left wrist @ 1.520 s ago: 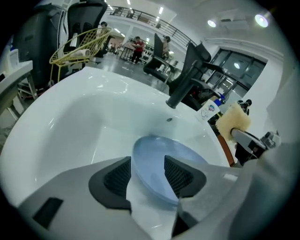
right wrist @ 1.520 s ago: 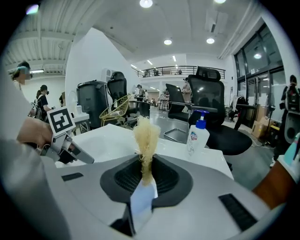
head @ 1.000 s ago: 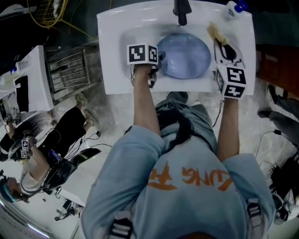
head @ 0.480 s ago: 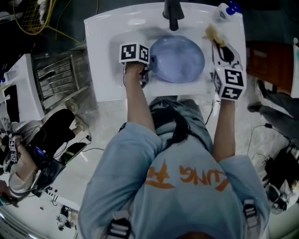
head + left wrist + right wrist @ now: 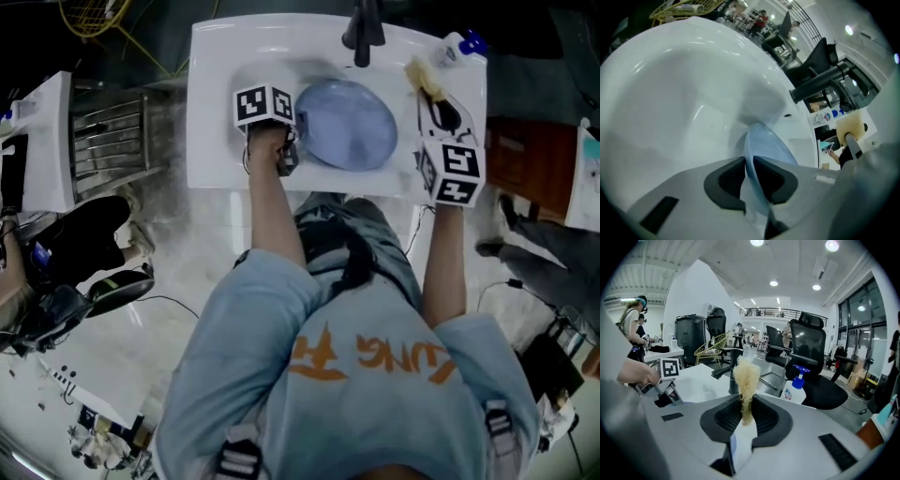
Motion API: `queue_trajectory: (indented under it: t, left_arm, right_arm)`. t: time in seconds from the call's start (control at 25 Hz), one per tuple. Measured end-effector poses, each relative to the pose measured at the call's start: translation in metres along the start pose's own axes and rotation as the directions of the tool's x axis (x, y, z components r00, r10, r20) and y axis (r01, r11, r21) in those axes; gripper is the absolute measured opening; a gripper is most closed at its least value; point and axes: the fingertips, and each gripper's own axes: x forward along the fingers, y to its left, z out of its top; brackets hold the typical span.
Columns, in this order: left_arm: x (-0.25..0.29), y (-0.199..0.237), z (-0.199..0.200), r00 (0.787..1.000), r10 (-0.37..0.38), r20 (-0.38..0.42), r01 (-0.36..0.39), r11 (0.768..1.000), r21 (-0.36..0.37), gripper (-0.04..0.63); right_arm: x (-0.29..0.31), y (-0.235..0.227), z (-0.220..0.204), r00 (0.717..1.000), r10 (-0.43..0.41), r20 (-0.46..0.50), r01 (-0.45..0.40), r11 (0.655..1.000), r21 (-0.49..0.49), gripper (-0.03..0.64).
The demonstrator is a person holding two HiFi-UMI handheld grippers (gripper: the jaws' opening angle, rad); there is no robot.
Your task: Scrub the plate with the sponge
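Nearest the head view, the person's shirt [image 5: 375, 366] carries orange lettering that lies upside down from this angle; it cannot be read with confidence. Each gripper's cube bears black-and-white square markers, which are patterns and not text. The left gripper [image 5: 749, 165] reaches into the left side of the white sink [image 5: 216, 141]. Its jaws have just been closing and now stand narrow, with the left rim of the blue plate [image 5: 349, 124] pinched between the pads. The plate lies in the basin, tipped slightly up at the held edge. The right gripper [image 5: 746, 417] is raised over the sink's right ledge, clear of the plate, its jaws clamped on the pale yellow fibrous sponge [image 5: 746, 376], which stands up out of them. Judgement: the step in hand is securing the plate, and scrubbing has not begun. The next move calls for carrying the sponge left and down onto the plate's face while the left grip holds it steady. Beyond the plate stands the dark faucet [image 5: 364, 33]. At the far right corner is a spray bottle [image 5: 796, 390] with a blue trigger; its label shows a red-and-blue mark too small to read.
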Motion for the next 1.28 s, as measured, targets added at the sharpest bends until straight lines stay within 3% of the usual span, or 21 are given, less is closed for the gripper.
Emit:
queue_trajectory:
  t: [0.2,0.52,0.68,0.88,1.08,1.16,1.28]
  left_arm:
    - [-0.032,0.003,0.002,0.984,0.02,0.177,-0.006,0.997,-0.078,0.021]
    - [-0.101,0.006,-0.006,0.909,0.079,0.409,-0.04,0.994,-0.104,0.023]
    - [-0.145,0.005,-0.014,0.847,0.097,0.523,-0.049,0.993,-0.105,0.025]
    - [-0.215,-0.007,-0.017,0.732,0.077,0.677,-0.064,0.997,-0.044,0.025]
    - [-0.253,-0.023,-0.031,0.623,0.016,0.782,-0.016,1.0,-0.008,0.025]
    - [-0.266,-0.027,-0.038,0.599,-0.012,0.801,0.011,1.0,0.007,0.025]
    - [-0.279,-0.033,-0.045,0.588,-0.042,0.808,0.015,0.999,0.041,0.025]
  right_arm:
    - [-0.008,0.01,0.014,0.996,0.061,0.066,-0.06,0.998,-0.025,0.049]
    - [-0.021,0.018,0.041,0.976,0.131,0.174,-0.132,0.991,-0.007,0.049]
    - [-0.035,0.02,0.058,0.96,0.159,0.232,-0.169,0.985,0.026,0.049]
    - [-0.041,0.043,0.093,0.919,0.235,0.318,-0.269,0.961,0.069,0.049]
    - [-0.057,0.083,0.116,0.853,0.364,0.374,-0.414,0.909,0.058,0.048]
    - [-0.064,0.103,0.124,0.831,0.413,0.373,-0.46,0.887,0.042,0.048]
    - [-0.069,0.139,0.132,0.806,0.511,0.3,-0.534,0.845,-0.003,0.049]
